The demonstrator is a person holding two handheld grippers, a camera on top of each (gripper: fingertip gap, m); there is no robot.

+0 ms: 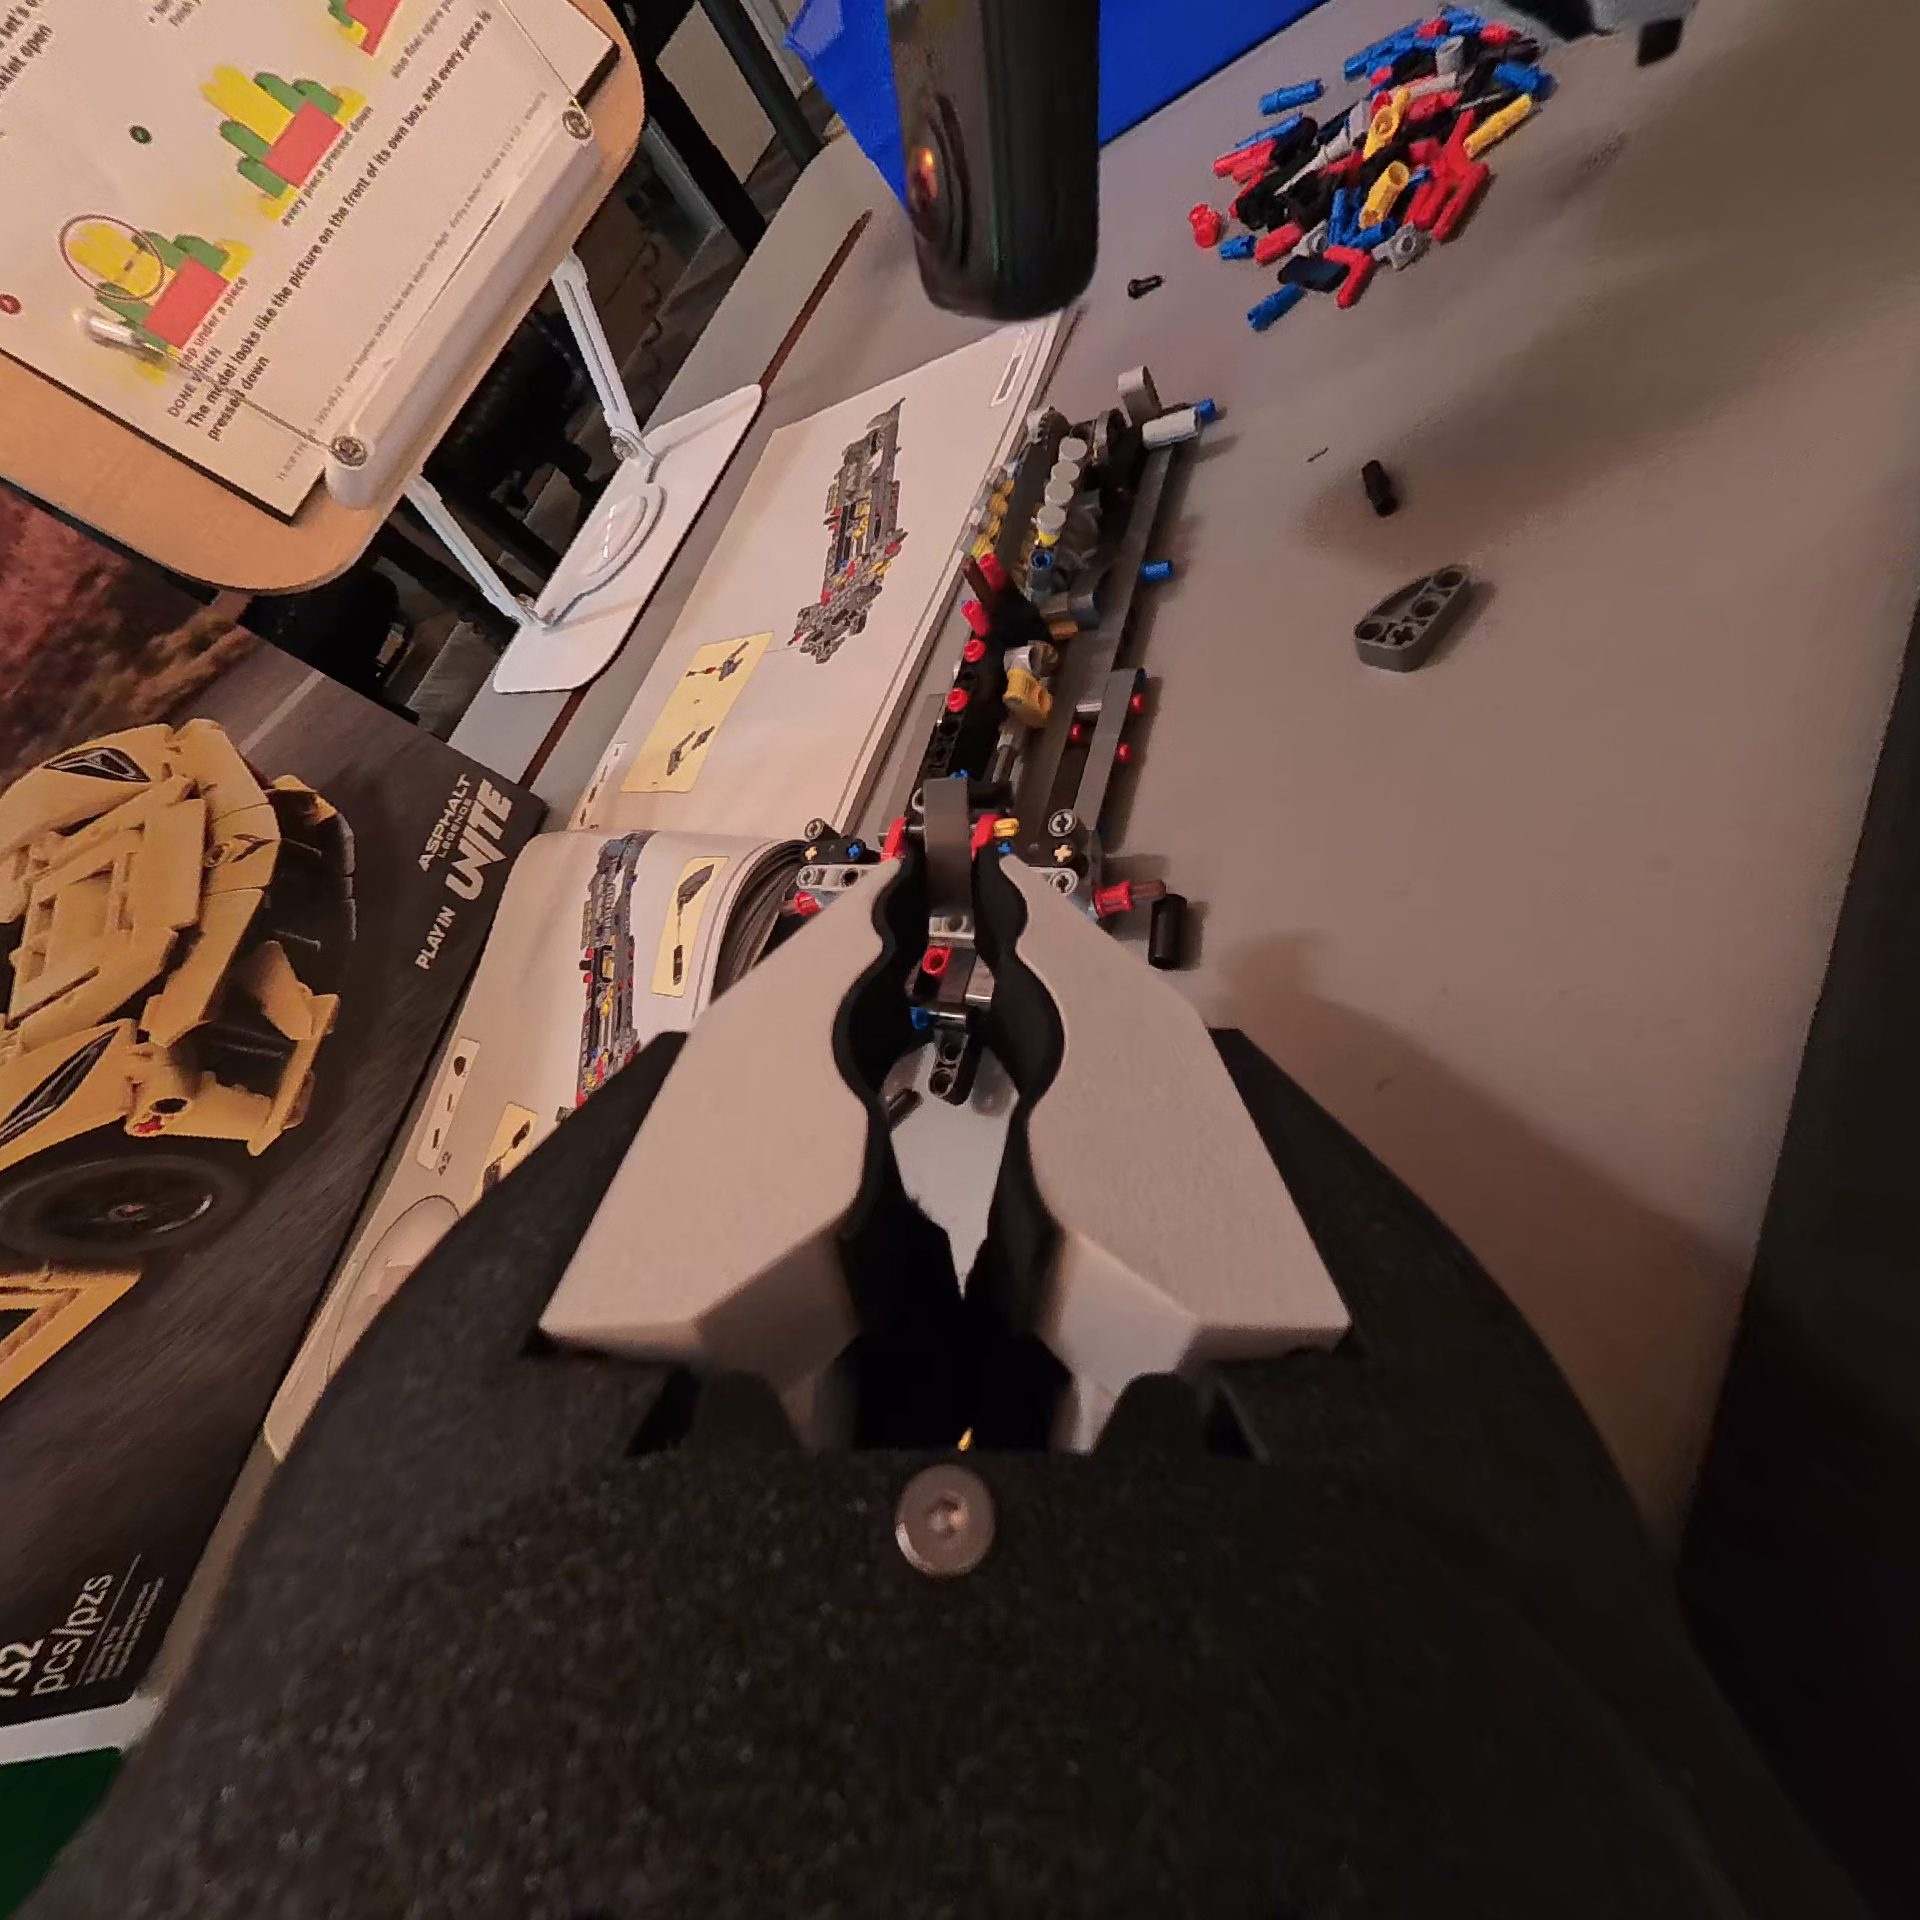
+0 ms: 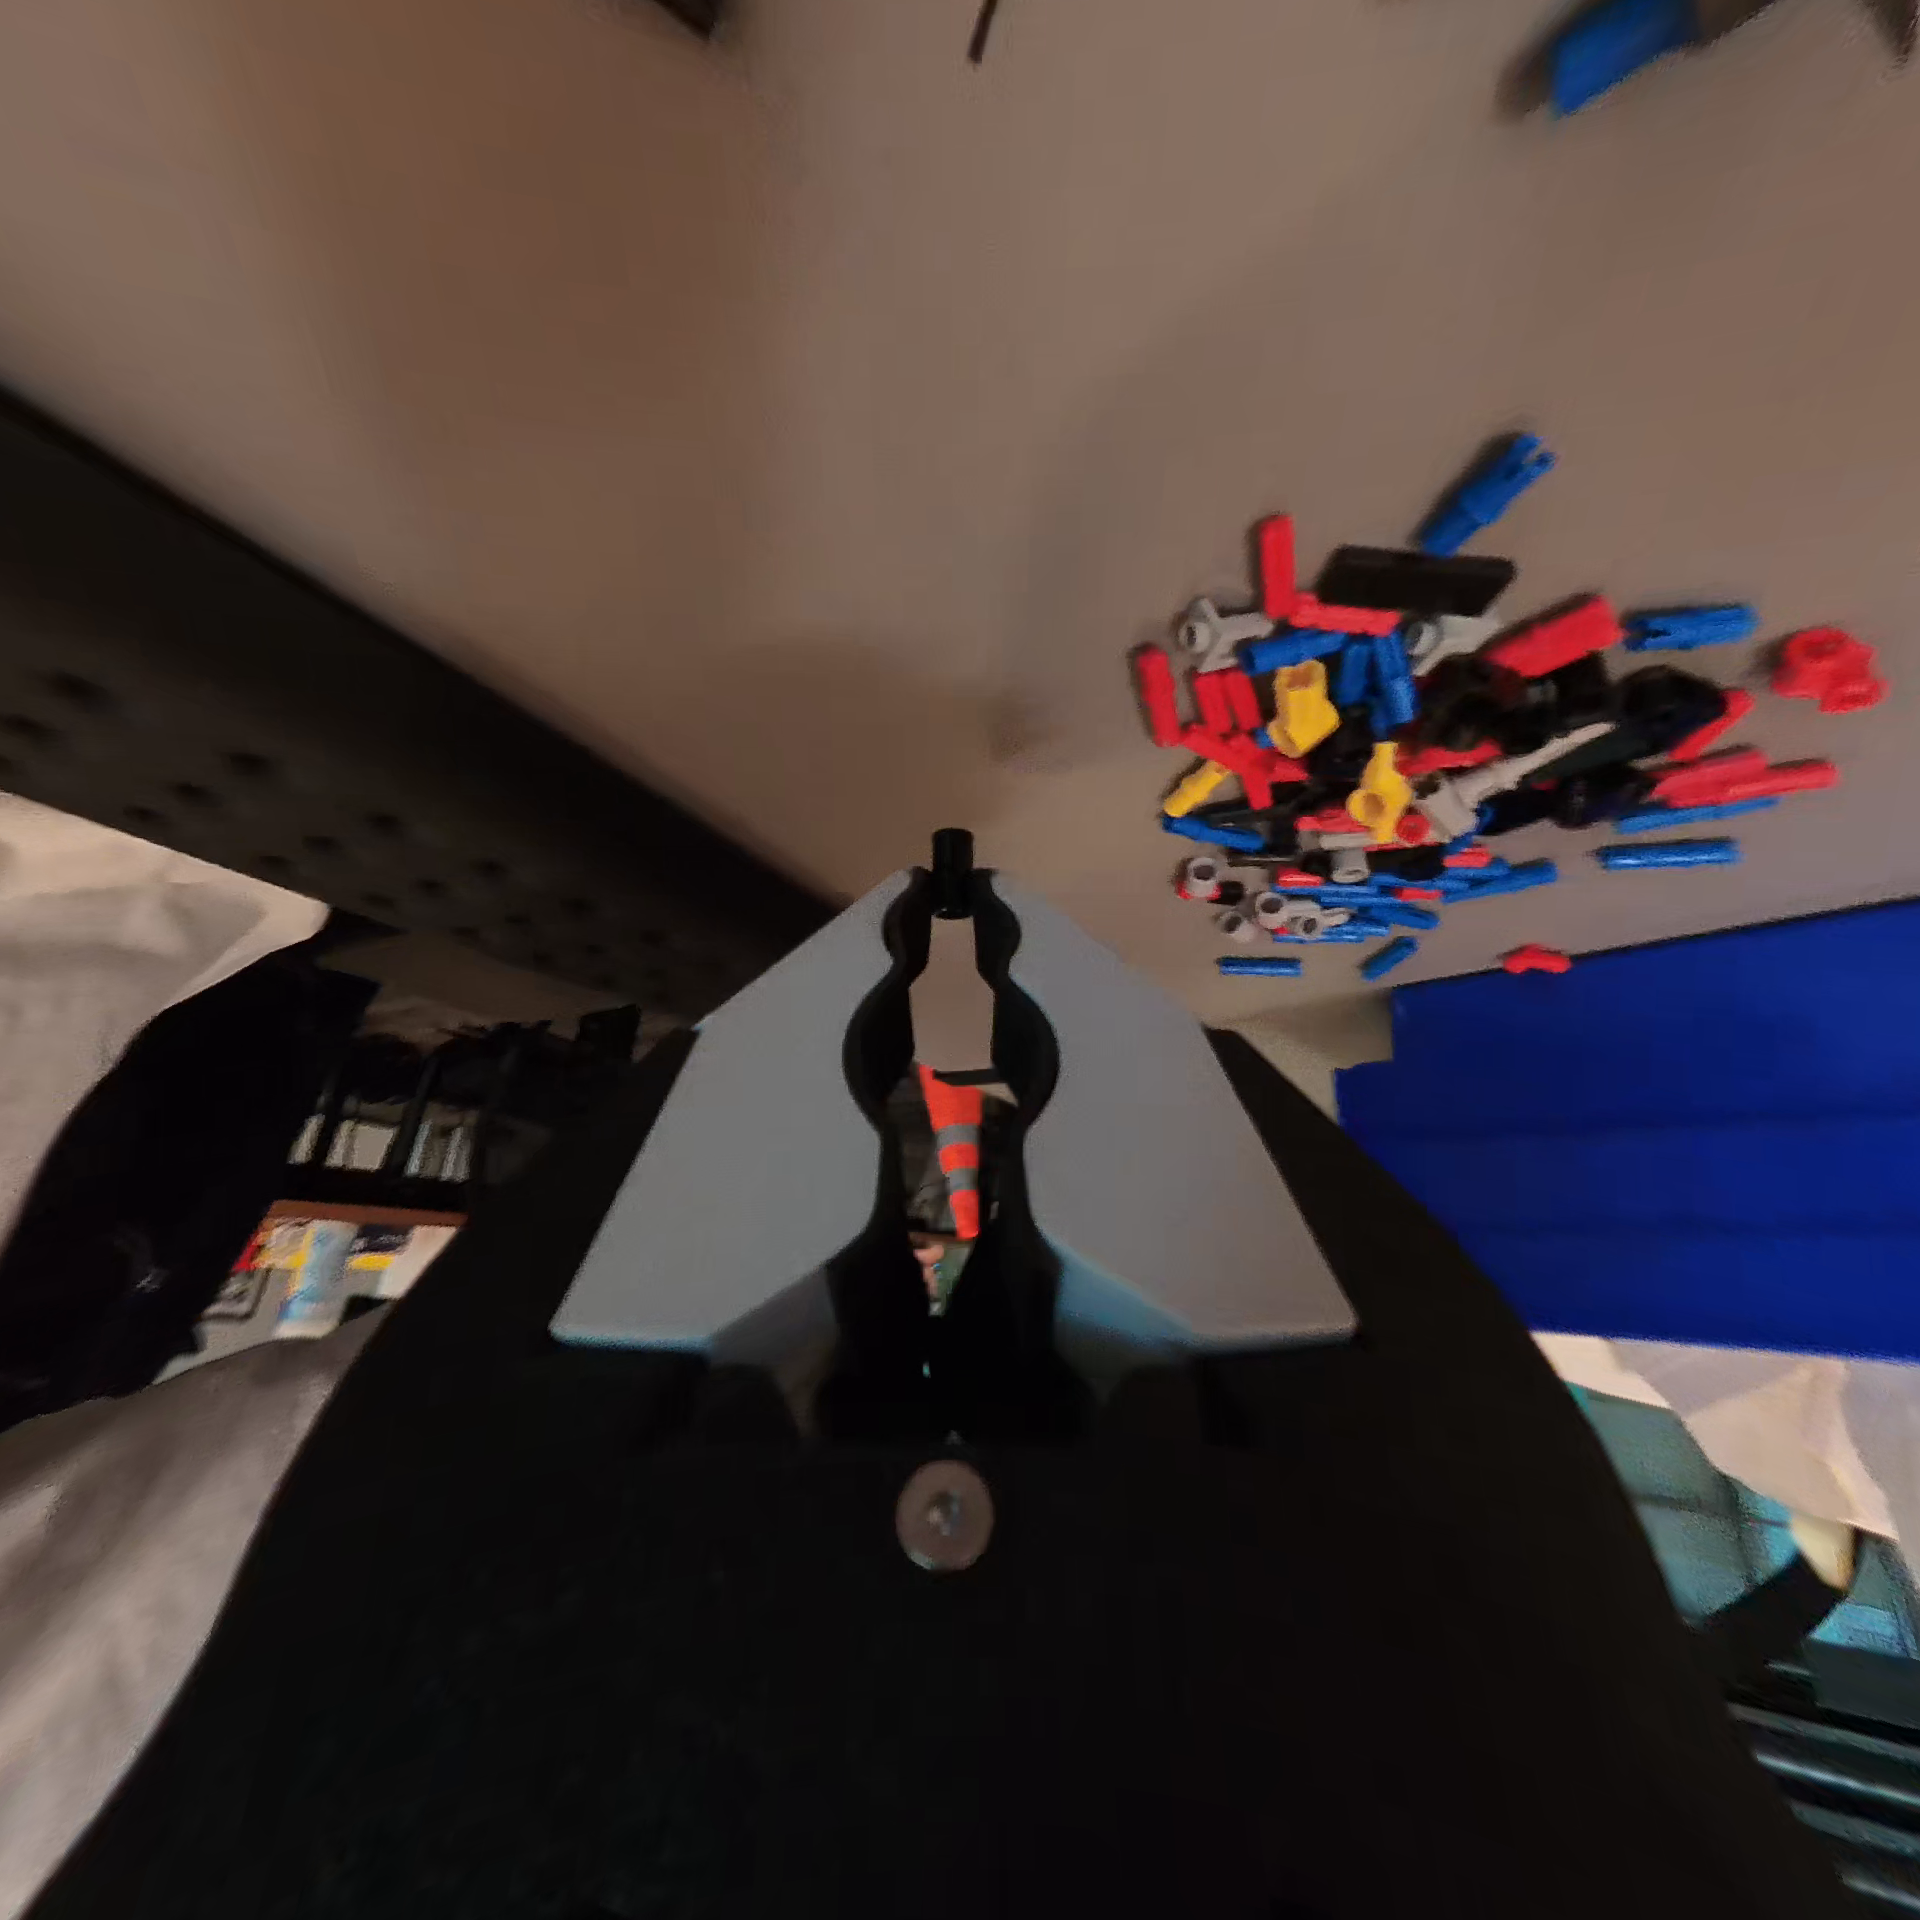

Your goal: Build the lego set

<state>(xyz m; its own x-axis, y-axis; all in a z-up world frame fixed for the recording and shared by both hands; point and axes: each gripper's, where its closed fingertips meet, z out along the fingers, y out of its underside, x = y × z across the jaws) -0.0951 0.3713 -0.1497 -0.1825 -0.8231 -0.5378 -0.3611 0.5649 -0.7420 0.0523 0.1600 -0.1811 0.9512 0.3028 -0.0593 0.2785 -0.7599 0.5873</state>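
**Left tool steadies the chassis while right tool carries a black pin**

In the left wrist view, my left tool [image 1: 943,868] sits at frame centre, its jaws closed around a grey upright piece at the near end of the chassis [image 1: 1070,623]. I judge this grip is there to hold the long grey frame steady on the bench [image 1: 1507,987] so a part can be pushed in without it sliding. The chassis runs away from the tool toward the upper middle of the frame, lying just beside the open manual [image 1: 831,582], which keeps the current step in sight. A grey plate [image 1: 1413,616] and a few stray black pins lie loose to the right; the parts pile [image 1: 1371,177] is at upper right, well apart from the chassis.

In the right wrist view, my right tool [image 2: 949,883] pinches a small black pin [image 2: 951,868] at its very tips, the pin poking forward, probably so its free end can enter a hole. The pile [image 2: 1455,748] shows at right of frame.

Hard to make out: this view is motion-blurred and does not show the chassis at all. The dark cylinder [image 1: 997,156] at the top of the left view is cut off; I cannot tell what it is. The left tool hides the joint it holds.
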